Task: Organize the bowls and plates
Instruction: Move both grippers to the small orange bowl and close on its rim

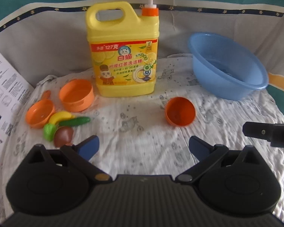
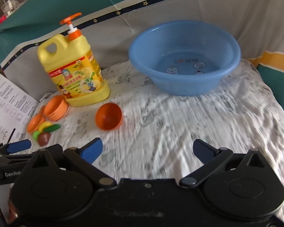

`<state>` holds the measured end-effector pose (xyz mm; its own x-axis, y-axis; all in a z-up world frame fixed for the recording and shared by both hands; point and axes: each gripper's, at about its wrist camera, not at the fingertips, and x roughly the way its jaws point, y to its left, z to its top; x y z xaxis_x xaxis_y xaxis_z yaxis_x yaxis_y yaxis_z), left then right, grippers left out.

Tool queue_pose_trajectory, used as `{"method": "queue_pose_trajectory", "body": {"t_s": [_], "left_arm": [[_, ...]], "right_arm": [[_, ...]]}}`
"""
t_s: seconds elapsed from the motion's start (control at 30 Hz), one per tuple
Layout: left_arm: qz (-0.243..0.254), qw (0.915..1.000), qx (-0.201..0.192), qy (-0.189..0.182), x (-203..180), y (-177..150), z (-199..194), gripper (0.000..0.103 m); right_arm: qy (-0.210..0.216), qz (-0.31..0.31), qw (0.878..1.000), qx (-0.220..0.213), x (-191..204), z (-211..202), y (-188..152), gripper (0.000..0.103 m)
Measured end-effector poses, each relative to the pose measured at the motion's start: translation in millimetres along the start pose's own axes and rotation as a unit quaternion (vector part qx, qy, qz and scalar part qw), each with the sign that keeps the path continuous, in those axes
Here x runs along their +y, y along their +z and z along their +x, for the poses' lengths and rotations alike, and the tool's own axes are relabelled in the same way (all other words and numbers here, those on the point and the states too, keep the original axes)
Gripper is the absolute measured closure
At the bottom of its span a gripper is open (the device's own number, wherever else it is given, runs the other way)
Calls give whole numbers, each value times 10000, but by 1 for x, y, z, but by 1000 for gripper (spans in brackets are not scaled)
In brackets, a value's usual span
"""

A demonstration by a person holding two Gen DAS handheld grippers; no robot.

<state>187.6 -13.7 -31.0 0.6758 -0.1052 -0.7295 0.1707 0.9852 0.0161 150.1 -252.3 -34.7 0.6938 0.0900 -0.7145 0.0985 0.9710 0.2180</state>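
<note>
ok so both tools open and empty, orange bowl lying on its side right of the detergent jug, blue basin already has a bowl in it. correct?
Not the last part: the blue basin holds no bowl; the right wrist view shows only its printed bottom. The rest stands: left tool and right tool open, orange bowl beside the detergent jug.

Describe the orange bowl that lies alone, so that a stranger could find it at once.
Start from the tall yellow detergent jug at the back of the white cloth. The lone orange bowl lies in front of it, toward the blue basin. It is darker, tipped on its side, and apart from the paler orange dishes.

Yellow detergent jug [image 1: 123, 56] stands upright — toy food [image 1: 64, 126] lies well apart.
</note>
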Motion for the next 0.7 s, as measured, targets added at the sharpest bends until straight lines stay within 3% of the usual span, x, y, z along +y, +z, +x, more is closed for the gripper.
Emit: {"method": "queue_pose_trajectory", "body": {"t_s": [0.07,0.2,0.33,0.4,0.6,0.7], "left_arm": [[-9,10000,21,-24,-1,6,15,0],[14,9999,83,-86,-7,15,45,1],[114,9997,99,-176,-16,21,64,7],[150,9996,128,-222,-20,24,73,9],[156,9988,218,-402,-22,29,93,22],[71,9983,291,-505,-21,31,102,35]], "right_arm": [[21,62,10000,-27,2,14,6,3],[242,268,9993,16,2,45,23,19],[491,339,9982,63,8,70,36,31],[621,367,9973,166,12,84,41,45],[749,389,9957,380,21,113,42,66],[783,350,9953,442,25,121,40,76]]}}
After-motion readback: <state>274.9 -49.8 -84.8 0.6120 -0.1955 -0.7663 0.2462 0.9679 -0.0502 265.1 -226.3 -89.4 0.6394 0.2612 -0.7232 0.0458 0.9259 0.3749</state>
